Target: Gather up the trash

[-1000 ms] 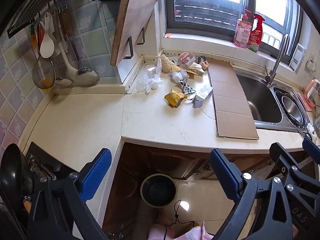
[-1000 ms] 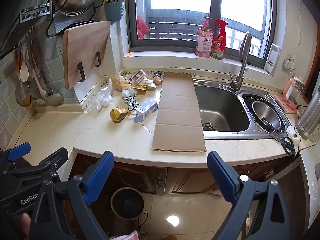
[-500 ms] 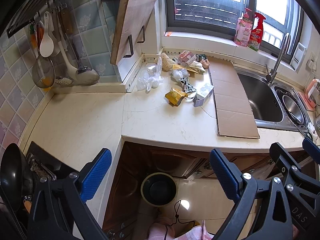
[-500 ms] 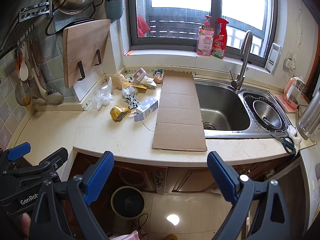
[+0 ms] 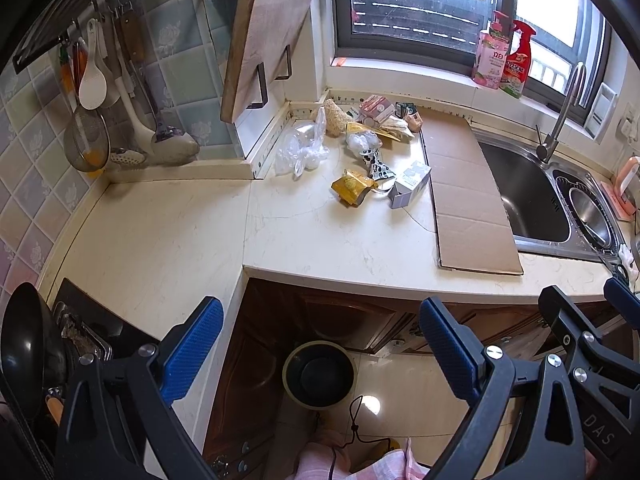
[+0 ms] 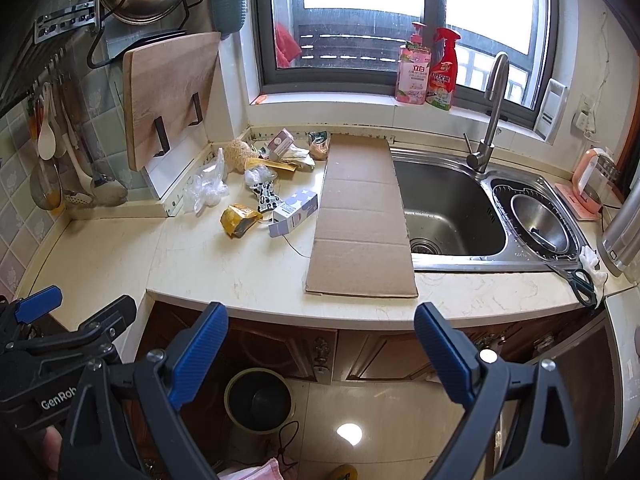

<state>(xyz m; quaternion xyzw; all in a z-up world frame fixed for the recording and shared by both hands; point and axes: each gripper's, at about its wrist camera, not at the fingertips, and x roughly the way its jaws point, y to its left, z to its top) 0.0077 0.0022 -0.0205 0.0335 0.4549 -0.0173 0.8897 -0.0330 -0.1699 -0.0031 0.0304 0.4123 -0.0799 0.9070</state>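
Trash lies at the back of the cream counter (image 5: 160, 240): a yellow wrapper (image 5: 352, 187) (image 6: 239, 220), a small white and purple carton (image 5: 410, 184) (image 6: 294, 213), a crumpled clear plastic bag (image 5: 302, 148) (image 6: 206, 192), a black-and-white spotted wrapper (image 5: 376, 162) and several packets by the wall. A flat cardboard strip (image 5: 464, 192) (image 6: 360, 216) lies beside the sink. A round bin (image 5: 319, 374) (image 6: 258, 400) stands on the floor below. My left gripper (image 5: 320, 344) and right gripper (image 6: 320, 348) are both open and empty, held in front of the counter edge.
A steel double sink (image 6: 452, 208) with a tap (image 6: 490, 120) is on the right, scissors (image 6: 580, 280) near its front corner. A cutting board (image 5: 264, 40) leans at the back left, utensils (image 5: 96, 80) hang on the tiled wall, a black pan (image 5: 28, 352) sits at left.
Both views have crept slightly forward and up toward the counter. Nothing on the counter has moved and both grippers have stayed open.
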